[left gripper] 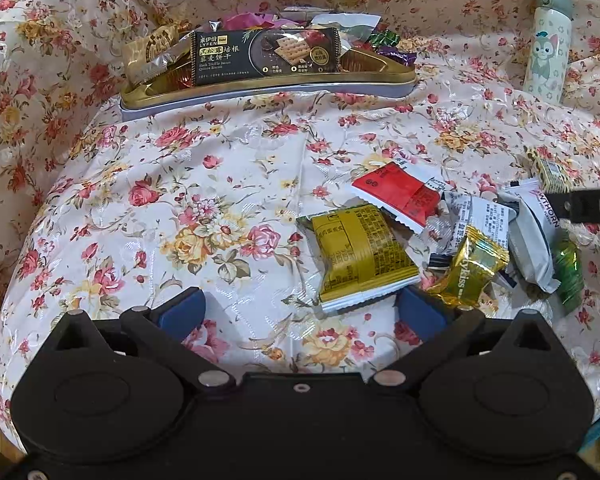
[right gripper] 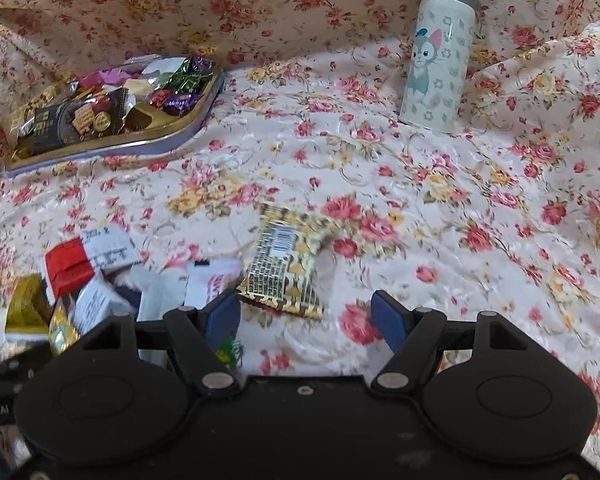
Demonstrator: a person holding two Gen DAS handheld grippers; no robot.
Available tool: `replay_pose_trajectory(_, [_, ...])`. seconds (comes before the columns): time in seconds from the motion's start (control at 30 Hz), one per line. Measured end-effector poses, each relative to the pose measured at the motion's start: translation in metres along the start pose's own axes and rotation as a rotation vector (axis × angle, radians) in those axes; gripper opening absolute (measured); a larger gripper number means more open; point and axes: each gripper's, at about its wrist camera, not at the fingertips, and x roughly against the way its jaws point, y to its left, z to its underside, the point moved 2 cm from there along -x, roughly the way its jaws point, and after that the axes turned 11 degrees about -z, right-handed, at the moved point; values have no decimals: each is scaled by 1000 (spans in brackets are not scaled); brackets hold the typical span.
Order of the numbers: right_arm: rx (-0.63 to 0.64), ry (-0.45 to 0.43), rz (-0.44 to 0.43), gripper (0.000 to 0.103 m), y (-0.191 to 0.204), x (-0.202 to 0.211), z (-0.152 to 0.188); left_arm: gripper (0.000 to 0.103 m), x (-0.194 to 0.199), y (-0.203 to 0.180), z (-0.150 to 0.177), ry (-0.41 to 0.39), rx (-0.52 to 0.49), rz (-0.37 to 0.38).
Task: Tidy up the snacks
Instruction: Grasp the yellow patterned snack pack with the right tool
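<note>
At twelve o'clock on the floral worktop, the tray is already holding snacks; I am hovering both grippers, left gripper and right gripper, jaws wide and empty, over loose packets at three o'clock.

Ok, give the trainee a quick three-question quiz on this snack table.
1. True or false: the black biscuit pack lies in the gold tray.
2. Which stands upright on the floral cloth? A) cartoon-cat bottle B) red packet C) yellow packet
3. Fill in: the patterned gold packet lies just ahead of the ___ gripper.

Key: 1 true; 2 A; 3 right.
</note>
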Motion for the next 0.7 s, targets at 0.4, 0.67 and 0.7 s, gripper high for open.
replay_pose_trajectory(0.4, [-164,-24,-79,83,-13,-3,-14,103,0,0,1,0,0,-1])
replay_pose_trajectory(0.67, [-260,-24,-96,83,-22,-15,-23,103,0,0,1,1,0,-1])
replay_pose_trajectory(0.7, [-255,-26,-92,83,-22,-17,-25,103,0,0,1,1,0,-1])
